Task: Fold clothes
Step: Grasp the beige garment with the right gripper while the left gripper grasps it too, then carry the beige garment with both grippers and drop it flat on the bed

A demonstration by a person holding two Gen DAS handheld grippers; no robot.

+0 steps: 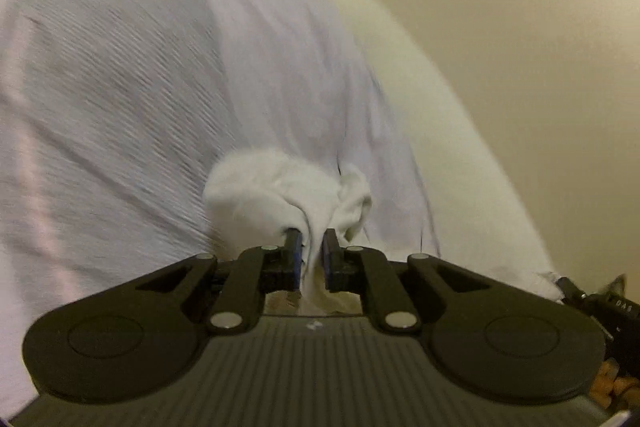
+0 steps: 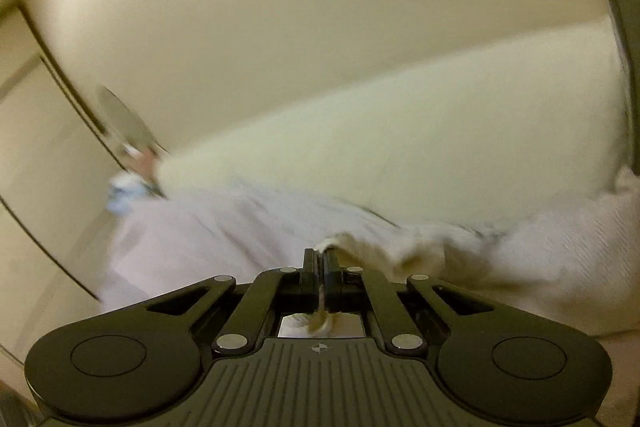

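The white garment (image 1: 132, 75) fills the left and centre of the left wrist view, its ribbed weave stretched in long diagonal lines toward a bunched wad at lower centre. That wad sits between the left tongs (image 1: 311, 247), whose blue-padded fingers are closed on it with cloth spilling out above and below. In the right wrist view the same cloth runs across the lower middle of the frame, and the right tongs (image 2: 320, 259) are pinched nearly together on a thin edge of it, a scrap hanging down behind the fingers. So the garment hangs held at two points, spread between them; whether it touches any surface below I cannot tell.

It looks light, soft and limp, a thin knit that will sag, bunch and stretch rather than keep a line. The best hold seems to be at corners or hems, pinched thin as on the right; the thick wad on the left may slip or hide where the edge runs.

Behind it lie a pale cream padded surface (image 2: 400, 131) and a cream wall (image 2: 280, 7), both blurred. At the far right edge of the left wrist view, faint letters on the other gripper's black body (image 1: 616, 311) read roughly "DAS"; I cannot be sure.
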